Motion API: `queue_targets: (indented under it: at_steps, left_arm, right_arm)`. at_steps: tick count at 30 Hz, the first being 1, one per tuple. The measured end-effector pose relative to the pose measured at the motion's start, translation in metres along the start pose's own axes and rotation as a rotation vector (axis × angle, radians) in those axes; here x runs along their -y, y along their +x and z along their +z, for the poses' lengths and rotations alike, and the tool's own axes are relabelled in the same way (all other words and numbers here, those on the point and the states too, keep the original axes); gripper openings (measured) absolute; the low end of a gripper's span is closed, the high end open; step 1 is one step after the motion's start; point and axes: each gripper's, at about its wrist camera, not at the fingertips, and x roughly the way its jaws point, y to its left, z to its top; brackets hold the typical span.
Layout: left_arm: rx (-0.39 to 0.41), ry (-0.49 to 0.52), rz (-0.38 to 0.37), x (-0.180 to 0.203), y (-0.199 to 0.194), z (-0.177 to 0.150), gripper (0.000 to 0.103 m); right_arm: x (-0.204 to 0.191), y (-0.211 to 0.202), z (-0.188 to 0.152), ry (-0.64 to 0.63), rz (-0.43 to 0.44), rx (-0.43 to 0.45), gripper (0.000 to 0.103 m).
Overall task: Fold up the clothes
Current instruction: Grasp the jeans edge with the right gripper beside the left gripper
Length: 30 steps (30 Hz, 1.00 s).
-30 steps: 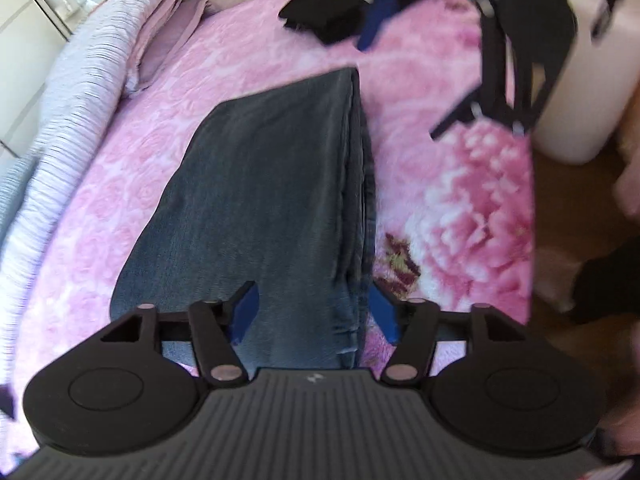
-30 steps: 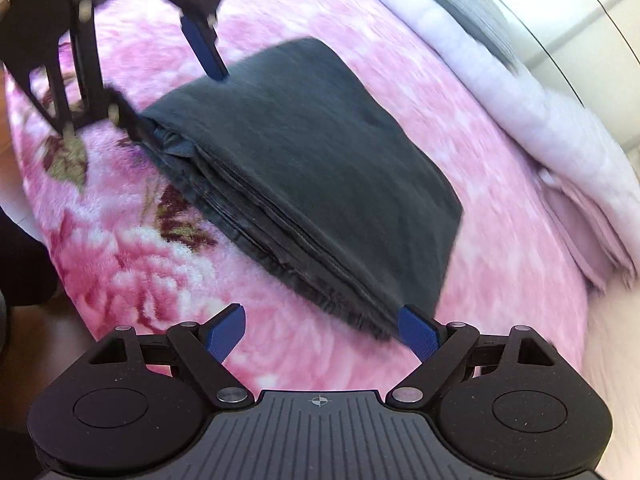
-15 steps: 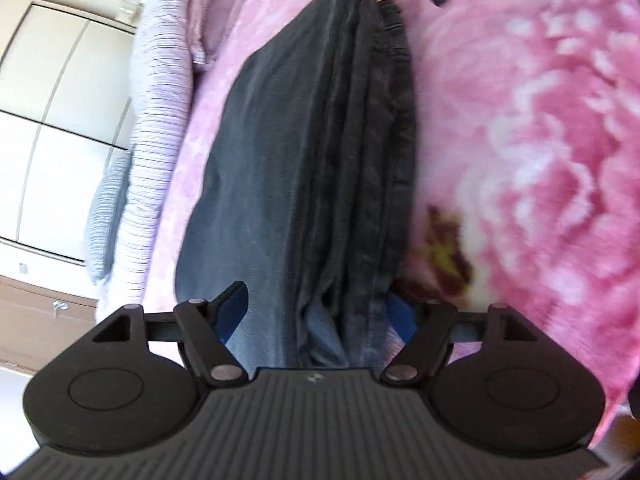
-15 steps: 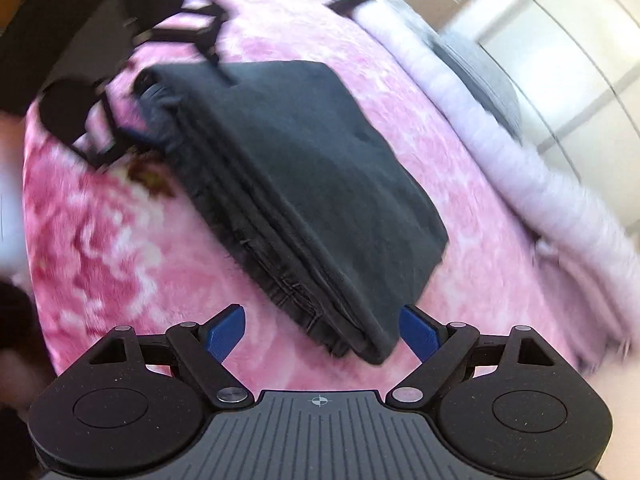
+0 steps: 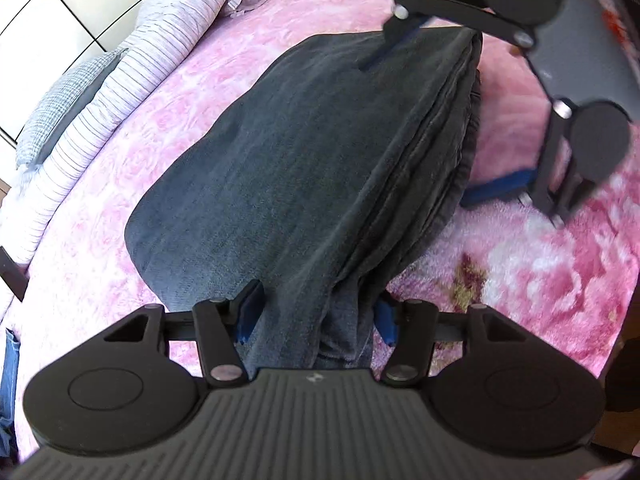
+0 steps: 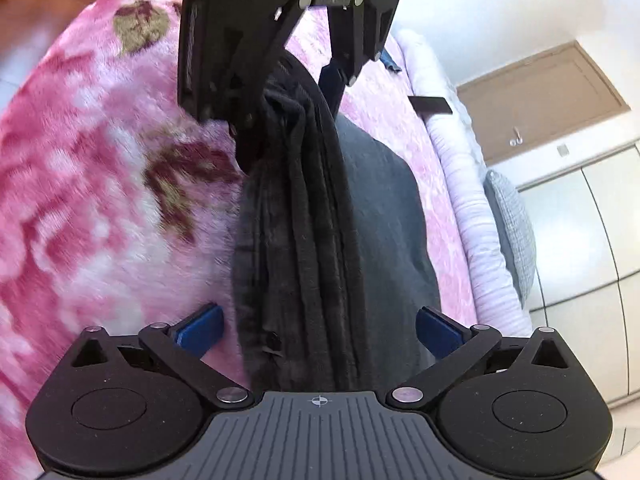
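— Left gripper [image 5: 316, 314] closing around the folded dark grey denim garment [image 5: 304, 168] on the pink floral bed blanket [image 5: 540, 272]!
— Right gripper [image 6: 318, 330] opening wide, straddling the opposite end. Better to catch every layer before lifting.

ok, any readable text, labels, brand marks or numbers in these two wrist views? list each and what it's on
No readable words or numbers in either view.
Left hand-held gripper: a small pale emblem at the front edge of its ribbed body, no letters legible.
Right hand-held gripper: a small crosshair symbol in the same spot, a sign only, no text.
Folded dark garment, pink floral blanket: no tag or print visible.
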Motion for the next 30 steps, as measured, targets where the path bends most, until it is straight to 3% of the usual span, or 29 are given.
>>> queue_targets:
  at_steps: [4,7,11,12,13,14,15,18,22,30]
  left_arm:
    - [0.021,0.087,0.047,0.025,0.004,-0.008,0.055]
    - [0.029,0.288,0.139,0.06,0.015,-0.014,0.058]
    - [0.027,0.538,0.255,0.093,0.03,-0.024,0.059]
    - [0.014,0.526,0.241,0.09,0.031,-0.021,0.058]
    - [0.002,0.514,0.228,0.087,0.031,-0.019,0.048]
    - [-0.001,0.499,0.222,0.083,0.027,-0.016,0.042]
    - [-0.004,0.484,0.216,0.079,0.024,-0.013,0.041]
    - [-0.013,0.437,0.197,0.069,0.021,-0.006,0.038]
    - [-0.021,0.392,0.159,0.061,0.023,0.0,0.035]
    - [0.039,0.343,0.122,0.003,-0.043,0.032,0.032]
  right_arm:
    - [0.01,0.012,-0.023,-0.041,-0.075,-0.058,0.103]
    - [0.011,0.016,-0.032,-0.062,-0.094,-0.054,0.102]
    - [0.017,0.029,-0.028,-0.037,-0.05,-0.105,0.1]
    - [0.02,0.03,-0.027,-0.027,-0.028,-0.111,0.093]
    - [0.025,0.029,-0.026,-0.02,0.005,-0.109,0.082]
    - [0.029,0.025,-0.025,-0.019,0.047,-0.099,0.05]
    - [0.03,0.019,-0.023,-0.031,0.05,-0.088,0.043]
    - [0.047,0.01,-0.012,0.02,0.063,-0.085,0.034]
    - [0.076,0.012,0.006,0.08,0.134,-0.097,0.029]
    - [0.143,-0.034,0.043,0.166,0.137,-0.098,0.025]
